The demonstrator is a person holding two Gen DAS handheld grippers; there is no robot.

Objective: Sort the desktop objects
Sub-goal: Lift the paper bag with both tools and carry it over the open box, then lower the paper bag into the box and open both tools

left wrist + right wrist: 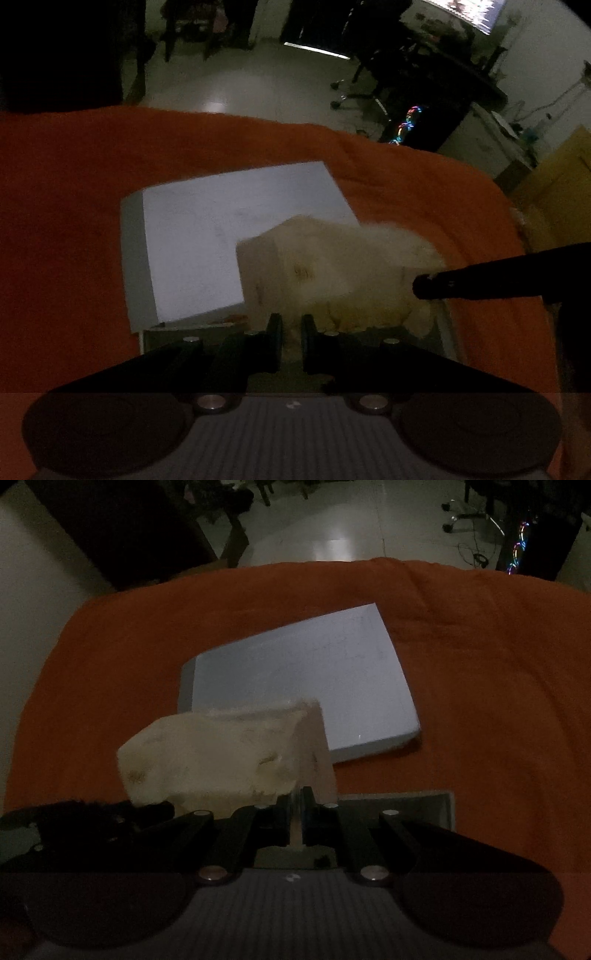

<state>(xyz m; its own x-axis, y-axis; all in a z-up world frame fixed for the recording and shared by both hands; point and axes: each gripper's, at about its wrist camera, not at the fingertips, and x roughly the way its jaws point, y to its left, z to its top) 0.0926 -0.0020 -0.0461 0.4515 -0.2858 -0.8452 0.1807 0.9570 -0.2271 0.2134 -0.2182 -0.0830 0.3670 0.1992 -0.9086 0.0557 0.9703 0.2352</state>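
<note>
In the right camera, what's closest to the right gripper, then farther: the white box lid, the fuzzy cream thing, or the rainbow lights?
1. Fuzzy cream thing, pinched in the right gripper.
2. White box lid, just beyond, on the orange cloth.
3. Rainbow lights, far right, across the floor.

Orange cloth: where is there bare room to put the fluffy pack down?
Bare orange cloth lies left of and beyond the white box, also right of it. Crowded near both grippers, where the fluffy pack overlaps the gray tray.

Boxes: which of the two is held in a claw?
The cream box, pinched by the right claw; the white box lies flat on the cloth.
</note>
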